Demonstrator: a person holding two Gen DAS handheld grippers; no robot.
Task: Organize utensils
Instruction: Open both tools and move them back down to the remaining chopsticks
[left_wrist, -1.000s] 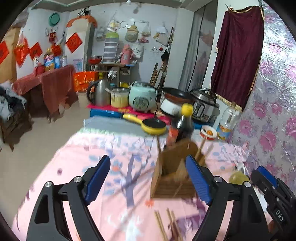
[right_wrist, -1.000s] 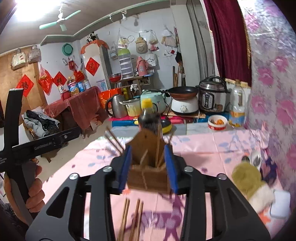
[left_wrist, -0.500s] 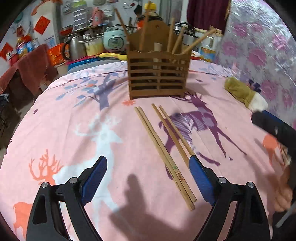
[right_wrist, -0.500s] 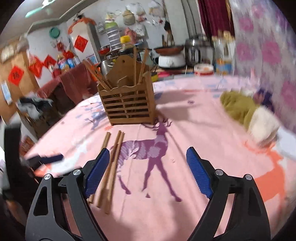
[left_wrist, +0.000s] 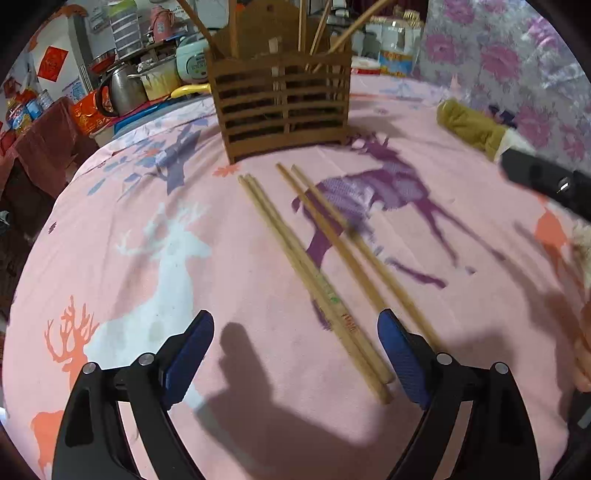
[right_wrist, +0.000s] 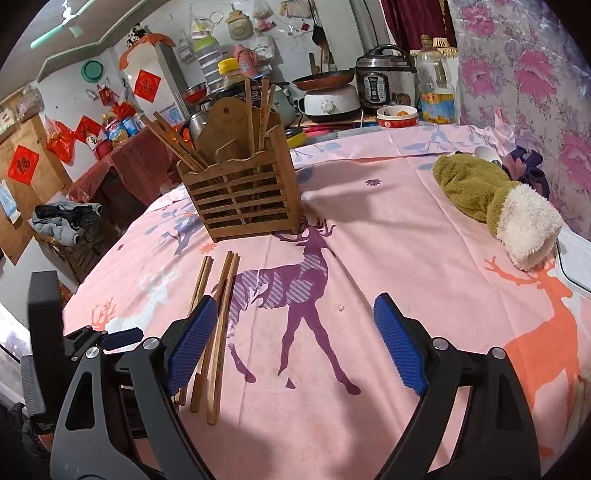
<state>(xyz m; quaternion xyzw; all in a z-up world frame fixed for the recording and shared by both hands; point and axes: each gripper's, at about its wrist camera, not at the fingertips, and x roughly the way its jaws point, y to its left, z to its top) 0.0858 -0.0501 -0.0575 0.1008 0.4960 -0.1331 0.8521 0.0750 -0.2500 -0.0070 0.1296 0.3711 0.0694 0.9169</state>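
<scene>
We see the chopsticks lying lengthwise ahead between the left gripper's wide, empty jaws, the nearer ones.

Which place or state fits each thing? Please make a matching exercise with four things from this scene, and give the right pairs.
Things:
1. holder
2. loose chopsticks
3. plush toy
4. left gripper

Places or states:
A. lying flat on the cloth
B. open, holding nothing
C. standing upright, chopsticks inside
D. lying near the flowered wall

Pairs: 1-C, 2-A, 3-D, 4-B
</scene>
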